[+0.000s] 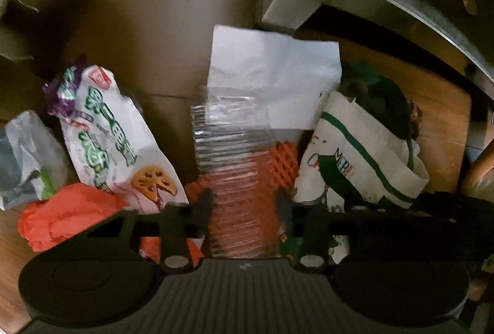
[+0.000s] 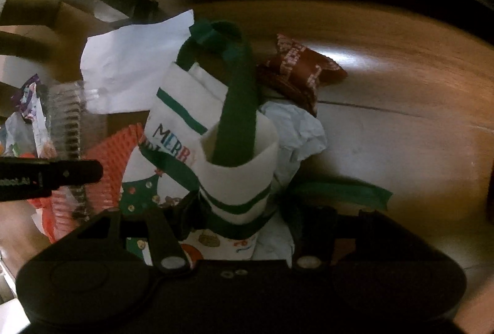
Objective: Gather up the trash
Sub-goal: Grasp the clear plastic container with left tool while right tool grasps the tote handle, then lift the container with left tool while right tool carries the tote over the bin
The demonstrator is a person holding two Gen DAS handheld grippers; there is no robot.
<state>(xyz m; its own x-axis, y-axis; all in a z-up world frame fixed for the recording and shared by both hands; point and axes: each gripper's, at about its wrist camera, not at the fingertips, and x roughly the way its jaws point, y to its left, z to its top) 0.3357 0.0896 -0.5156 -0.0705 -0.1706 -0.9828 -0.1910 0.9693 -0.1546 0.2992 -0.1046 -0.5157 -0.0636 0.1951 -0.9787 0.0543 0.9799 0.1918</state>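
Presently, by item:

Left hand-held gripper point(image 1: 244, 204): its jaws are standing fairly narrow on either side of the clear ribbed plastic tray point(image 1: 228, 155); the frame is blurring there, so I cannot tell whether the pads are pressing it.

Right hand-held gripper point(image 2: 244, 210): its jaws are spreading moderately around the lower end of the white Christmas tote bag point(image 2: 191, 142); whether they are clamping the cloth is not showing.

Floor point(image 2: 401, 81): wooden boards are carrying the whole pile of litter.

Clear ribbed plastic tray: it is lying in the middle of the pile, over an orange mesh sheet point(image 1: 285, 162) and overlapping the lower edge of a white paper sheet point(image 1: 271, 71).

White Christmas tote bag: it is sitting just right of the tray, its green strap point(image 2: 237, 105) arching up out of the mouth and the letters "MERR" showing on its side.

Lotus-root snack packet point(image 1: 114, 136): it is lying left of the tray, touching a crumpled orange plastic bag point(image 1: 64, 213) below it.

Grey-white plastic bag point(image 1: 27, 155): it is lying at the far left of the pile.

Brown wrapper point(image 2: 299, 71): it is lying beyond the tote bag, near crumpled white paper point(image 2: 296, 130).

Cardboard box point(image 1: 173, 10): it is standing behind the pile.
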